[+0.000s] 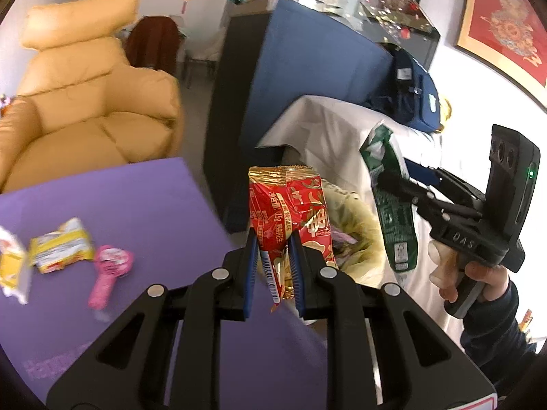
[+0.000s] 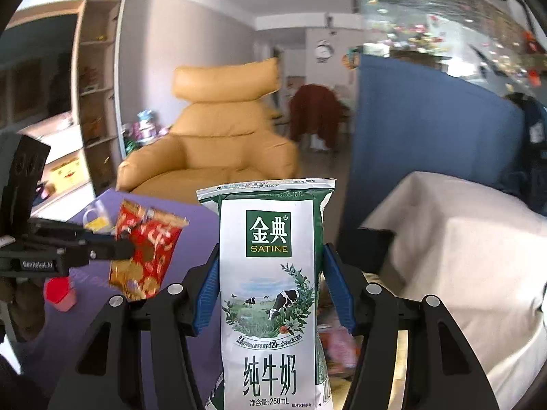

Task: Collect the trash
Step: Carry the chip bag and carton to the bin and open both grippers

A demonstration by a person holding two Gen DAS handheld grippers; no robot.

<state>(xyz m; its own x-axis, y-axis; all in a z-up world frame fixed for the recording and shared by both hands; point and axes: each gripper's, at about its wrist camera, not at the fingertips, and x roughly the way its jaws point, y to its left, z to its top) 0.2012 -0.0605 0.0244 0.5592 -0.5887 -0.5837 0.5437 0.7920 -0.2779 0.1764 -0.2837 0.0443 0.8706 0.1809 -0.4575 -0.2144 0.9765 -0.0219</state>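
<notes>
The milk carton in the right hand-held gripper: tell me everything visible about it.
The milk carton is a soft white-and-green pack printed with a Satine logo, grazing cows and Chinese lettering. It stands upright, top seam flattened, clamped at both sides by the blue pads of the right hand-held gripper, held in the air. From the left wrist view it looks creased.

The milk carton (image 2: 273, 294) runs off the right wrist view's bottom edge, hiding what lies behind it. On the purple desk (image 1: 154, 205), the yellow wrapper (image 1: 59, 251) and pink item (image 1: 107, 270) are smeared by blur; a white-yellow packet (image 1: 10, 266) is cut by the left edge.
</notes>
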